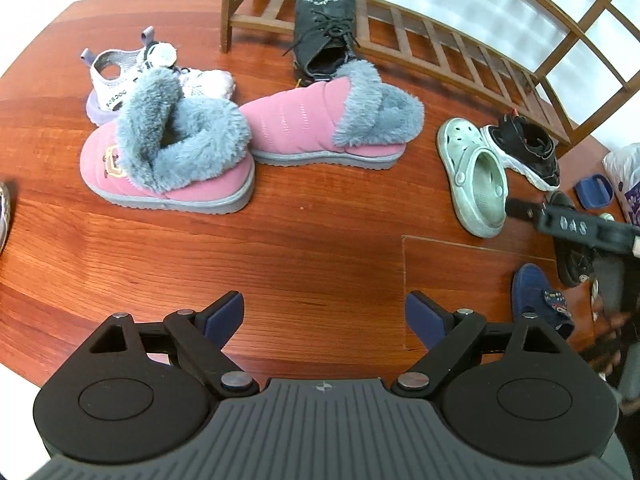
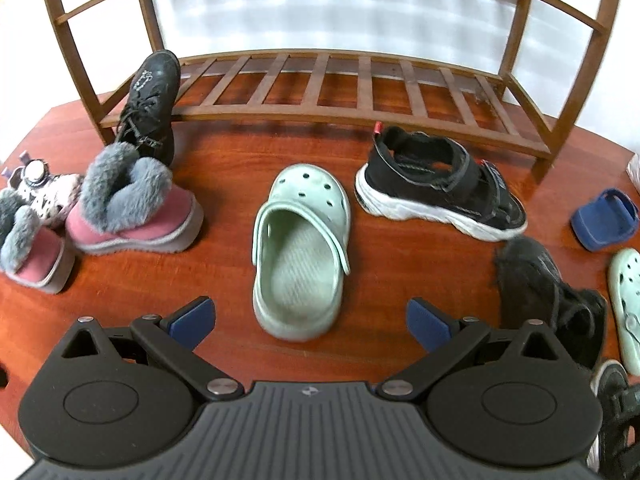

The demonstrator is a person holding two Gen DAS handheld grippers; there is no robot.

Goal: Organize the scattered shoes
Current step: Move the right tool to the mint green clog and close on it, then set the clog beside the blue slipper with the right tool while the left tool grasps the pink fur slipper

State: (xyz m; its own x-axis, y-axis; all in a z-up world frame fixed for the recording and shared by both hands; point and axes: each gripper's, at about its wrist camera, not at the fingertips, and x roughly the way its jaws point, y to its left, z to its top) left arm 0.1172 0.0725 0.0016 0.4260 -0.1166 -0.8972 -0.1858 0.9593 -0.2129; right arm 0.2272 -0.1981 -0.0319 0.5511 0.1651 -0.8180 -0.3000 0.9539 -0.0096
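Shoes lie scattered on a red wooden floor before a wooden shoe rack (image 2: 344, 92). In the left wrist view two pink fur-lined slippers (image 1: 168, 160) (image 1: 328, 124) lie ahead of my open, empty left gripper (image 1: 324, 316). A black lace-up shoe (image 1: 324, 28) rests half on the rack's bottom shelf (image 1: 420, 44). In the right wrist view a mint green clog (image 2: 300, 248) lies heel-first between the fingers of my open right gripper (image 2: 310, 320). A black sandal with white sole (image 2: 440, 188) lies to its right. The right gripper's finger (image 1: 520, 207) shows beside the clog (image 1: 474, 184) in the left view.
A white and purple child's sandal (image 1: 132, 76) lies behind the left slipper. On the right lie a blue clog (image 2: 604, 218), a second mint clog (image 2: 626, 304), a black shoe (image 2: 548, 288) and a navy shoe (image 1: 538, 296). A white wall stands behind the rack.
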